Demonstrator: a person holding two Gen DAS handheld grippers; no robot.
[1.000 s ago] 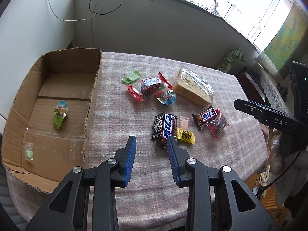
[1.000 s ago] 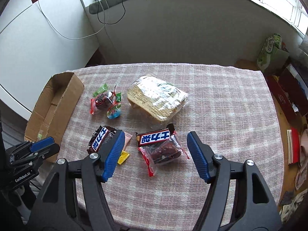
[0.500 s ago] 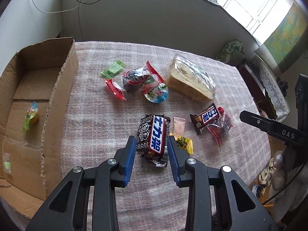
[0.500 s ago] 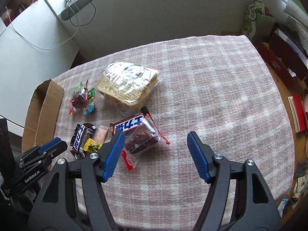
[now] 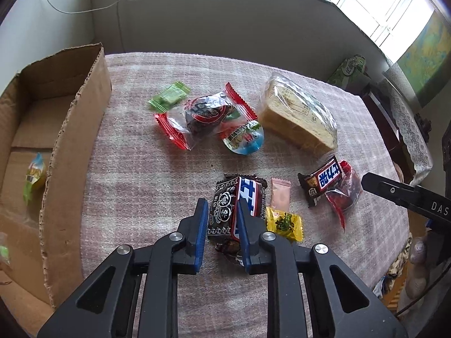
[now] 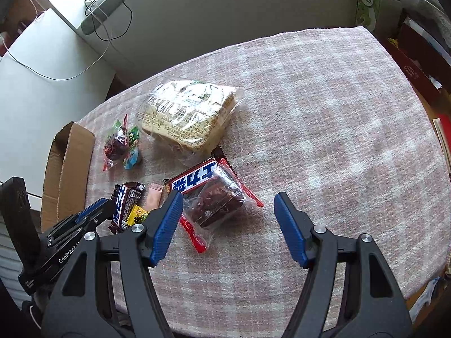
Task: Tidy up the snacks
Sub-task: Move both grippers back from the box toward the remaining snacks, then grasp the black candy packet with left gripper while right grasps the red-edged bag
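Observation:
Snacks lie scattered on a pink checked tablecloth [image 5: 146,186]. My left gripper [image 5: 221,219] points down at a dark brown snack packet [image 5: 222,211] that lies against a Snickers bar [image 5: 252,197]. Its jaws are closing, and the blue pads touch the packet's two sides. My right gripper [image 6: 227,225] stands open just above the cloth. A clear red-edged cake packet [image 6: 217,205] and a second Snickers bar [image 6: 194,183] lie by its left finger. The open cardboard box [image 5: 76,129] stands at the left with a jelly packet [image 5: 35,174] inside.
A wrapped bread loaf [image 5: 298,115] lies at the back right. A green candy [image 5: 169,95], a red-edged packet [image 5: 203,115] and a jelly cup [image 5: 245,138] lie mid-table. A pink sachet [image 5: 280,197] and a yellow candy [image 5: 284,222] lie right of my left gripper.
My left gripper came down and forward onto the dark brown packet, and its jaws narrowed around it. My right gripper sank and rolled, staying open, closer to the cake packet.

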